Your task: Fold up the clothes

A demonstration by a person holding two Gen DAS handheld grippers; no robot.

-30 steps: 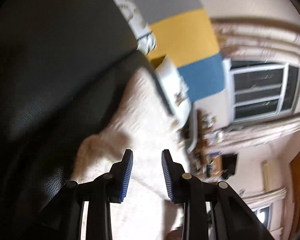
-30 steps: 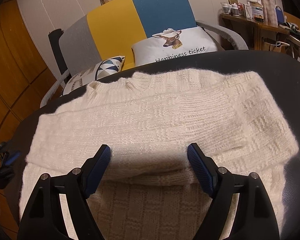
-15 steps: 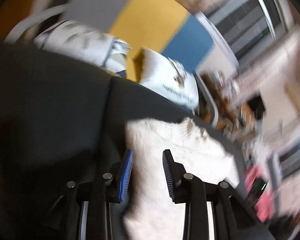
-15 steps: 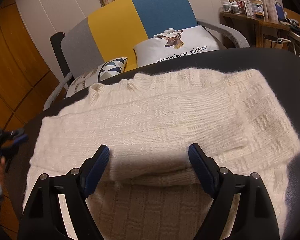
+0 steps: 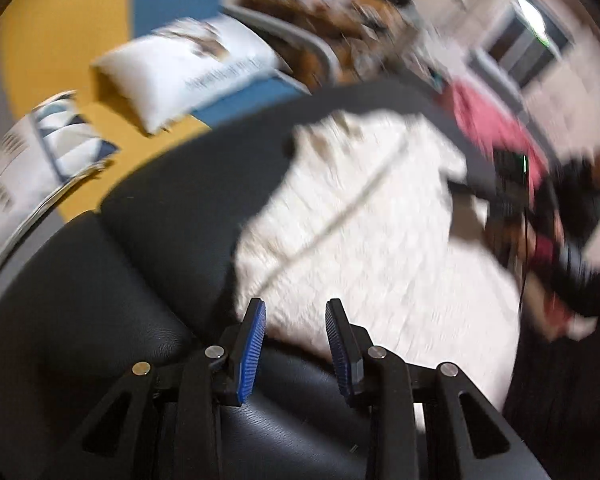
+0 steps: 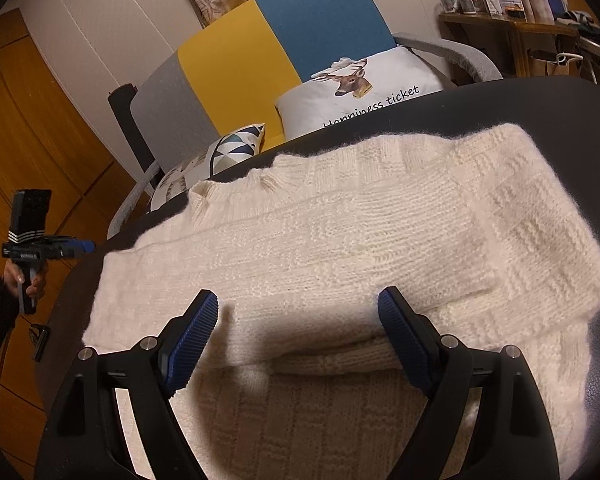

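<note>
A cream knitted sweater point(image 6: 340, 240) lies on a black leather surface point(image 6: 540, 108), with both sleeves folded across its body. My right gripper point(image 6: 300, 332) is open wide and empty, hovering just above the sweater's middle near the folded sleeve edge. My left gripper point(image 5: 296, 336) is open and empty, off the sweater's left edge over the black surface point(image 5: 120, 300); the sweater point(image 5: 360, 240) shows blurred ahead of it. In the right wrist view the left gripper point(image 6: 80, 246) is seen at the far left, held in a hand.
A grey, yellow and blue armchair point(image 6: 260, 60) stands behind the surface with a deer cushion point(image 6: 360, 84) and a triangle-pattern cushion point(image 6: 228, 148). A wooden shelf point(image 6: 508, 28) with small items is at the back right. Orange wooden panels point(image 6: 28, 140) are at the left.
My left gripper has swung away from the sweater to its left side, with strong motion blur. My right gripper has barely moved and stays open above the sweater.
</note>
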